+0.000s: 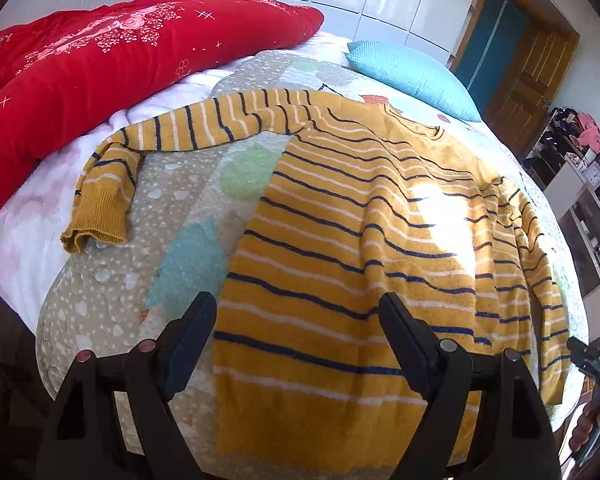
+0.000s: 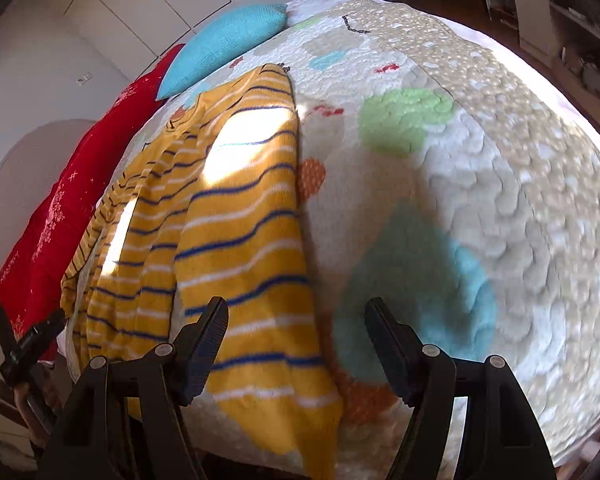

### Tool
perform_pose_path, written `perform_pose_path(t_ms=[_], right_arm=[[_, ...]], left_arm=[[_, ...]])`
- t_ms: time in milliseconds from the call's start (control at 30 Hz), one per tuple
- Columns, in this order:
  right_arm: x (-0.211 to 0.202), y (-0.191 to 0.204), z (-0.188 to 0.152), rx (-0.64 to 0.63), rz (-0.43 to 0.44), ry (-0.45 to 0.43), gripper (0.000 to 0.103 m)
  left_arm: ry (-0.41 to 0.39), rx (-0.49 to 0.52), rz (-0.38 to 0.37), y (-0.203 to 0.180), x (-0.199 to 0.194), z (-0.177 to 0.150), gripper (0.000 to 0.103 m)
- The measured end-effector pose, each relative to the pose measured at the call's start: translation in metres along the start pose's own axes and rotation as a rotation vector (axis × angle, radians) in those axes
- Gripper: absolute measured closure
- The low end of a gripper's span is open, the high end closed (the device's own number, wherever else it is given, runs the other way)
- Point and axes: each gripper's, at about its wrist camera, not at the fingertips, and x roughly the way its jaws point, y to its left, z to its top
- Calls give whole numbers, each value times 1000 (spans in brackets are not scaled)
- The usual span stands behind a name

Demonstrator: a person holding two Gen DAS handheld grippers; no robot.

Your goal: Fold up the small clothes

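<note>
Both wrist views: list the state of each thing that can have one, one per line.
Striped sweater: spread flat on the quilt, unfolded, not gripped.
Left sleeve: stretched out sideways, cuff bent down.
Right sleeve: lying along the body's side.
Left gripper: open, holding nothing.
Right gripper: open, holding nothing.
Wooden door: shut.

- The sweater (image 1: 360,216) lies flat on the quilt (image 1: 172,208).
- One sleeve (image 1: 148,148) stretches left toward the blanket (image 1: 80,64).
- The pillow (image 1: 412,76) lies behind the sweater.
</note>
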Motion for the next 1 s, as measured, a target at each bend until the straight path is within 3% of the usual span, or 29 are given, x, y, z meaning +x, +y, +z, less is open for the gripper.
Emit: perform_pose_path(t_ms=[67,100,133,167,233,467,600,733,1000], right_arm=[[-1,9,-22,3,20,-37,30],[-1,14,-30,-1,20,-57,52],[0,17,-34,-2,24,-67,86],[0,17,-34,10,44,-64,93],[-12,5,-27,62,80,-105,92],[-121,-99,27,268,-182,-373,94],[-134,-128,62,330,-192,-388,94],[-120,-99,92,293,-123,-372,94],[-29,51,170,104,119,-222,94]], left_arm=[[8,4,-13,-7,-2,-2,21],[13,6,-19,-11,-2,-2,21],[16,8,-24,-14,-3,-2,21],[17,11,-29,-18,-4,-2,21],[9,18,-37,-23,-9,-1,21],[-19,14,-23,-19,-17,0,21],[5,-14,-42,-16,-10,-5,21],[-11,3,-44,-15,-16,-8,21],[-43,-18,-66,7,-26,-14,21]])
